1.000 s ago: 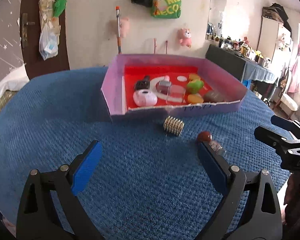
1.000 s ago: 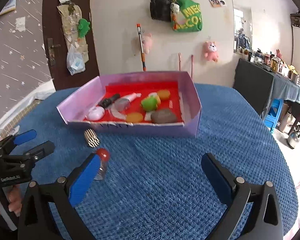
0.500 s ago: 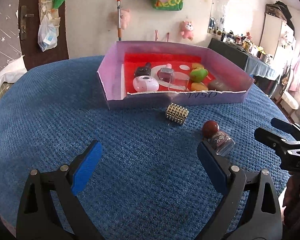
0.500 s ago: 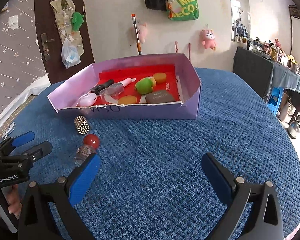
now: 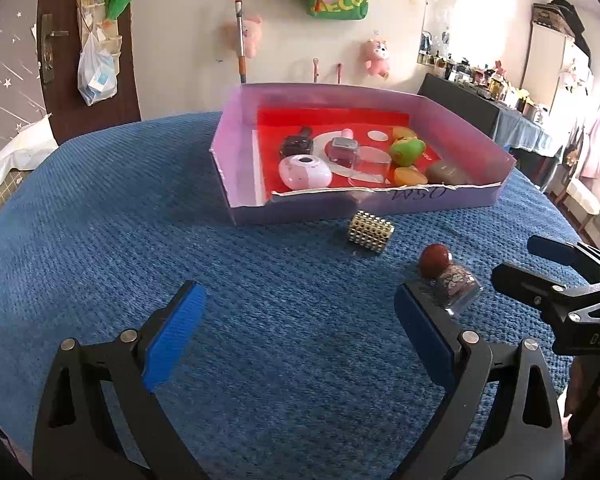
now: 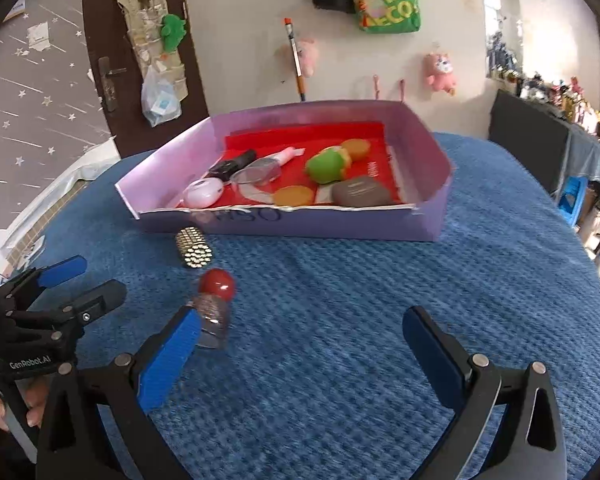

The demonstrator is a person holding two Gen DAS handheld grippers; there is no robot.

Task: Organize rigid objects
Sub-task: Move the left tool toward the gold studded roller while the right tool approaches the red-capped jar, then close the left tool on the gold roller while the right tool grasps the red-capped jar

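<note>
A small clear bottle with a red round cap (image 5: 444,276) (image 6: 215,304) lies on its side on the blue table cover. A gold studded cylinder (image 5: 370,233) (image 6: 194,247) lies just beyond it, in front of the purple box (image 5: 236,160) (image 6: 432,160). The box has a red floor and holds several small items. My left gripper (image 5: 300,336) is open and empty, its right finger beside the bottle. My right gripper (image 6: 300,348) is open and empty, its left finger beside the bottle. Each gripper shows at the edge of the other's view.
The blue knit cover (image 5: 120,220) spans the round table. Inside the box lie a pink-white case (image 5: 305,172), a green toy (image 5: 407,151) and a brown pebble-like case (image 6: 362,192). A wall with hanging bags and a door stand behind.
Both cameras have shifted toward the bottle and the box; the bottle now sits nearer each gripper's inner finger. Nothing has been taken hold of.
</note>
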